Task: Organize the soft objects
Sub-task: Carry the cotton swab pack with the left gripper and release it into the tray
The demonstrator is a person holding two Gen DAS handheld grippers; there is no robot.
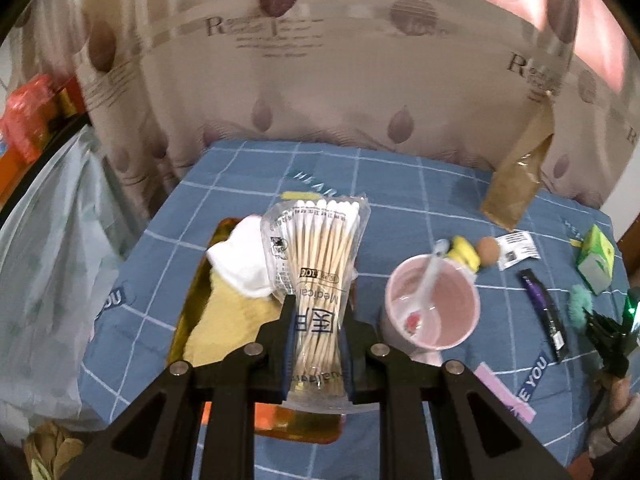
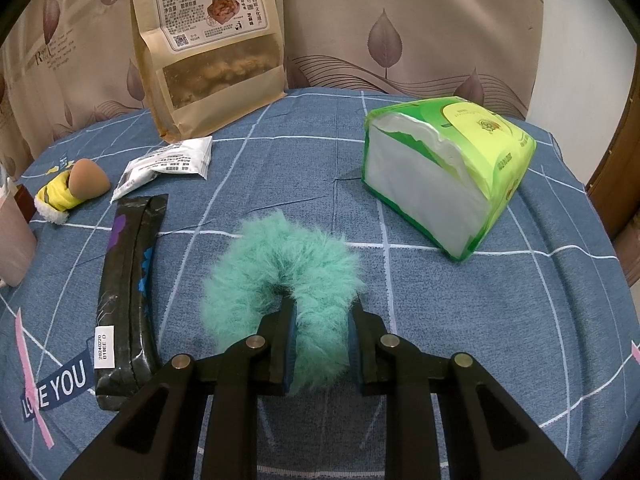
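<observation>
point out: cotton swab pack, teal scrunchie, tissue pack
cotton swab pack [image 1: 320, 268]: left wrist view, middle of the clear bag, on the sticks.
teal scrunchie [image 2: 280, 256]: right wrist view, top of the furry loop.
tissue pack [image 2: 496, 148]: right wrist view, green top face.

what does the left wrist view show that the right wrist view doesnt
Only the left wrist view: the left gripper shut on a cotton swab pack above a golden tray, and the pink cup's spoon.

Only the right wrist view: the right gripper closed around a teal fluffy scrunchie.

Both: the brown snack bag, green tissue pack, black sachet.
</observation>
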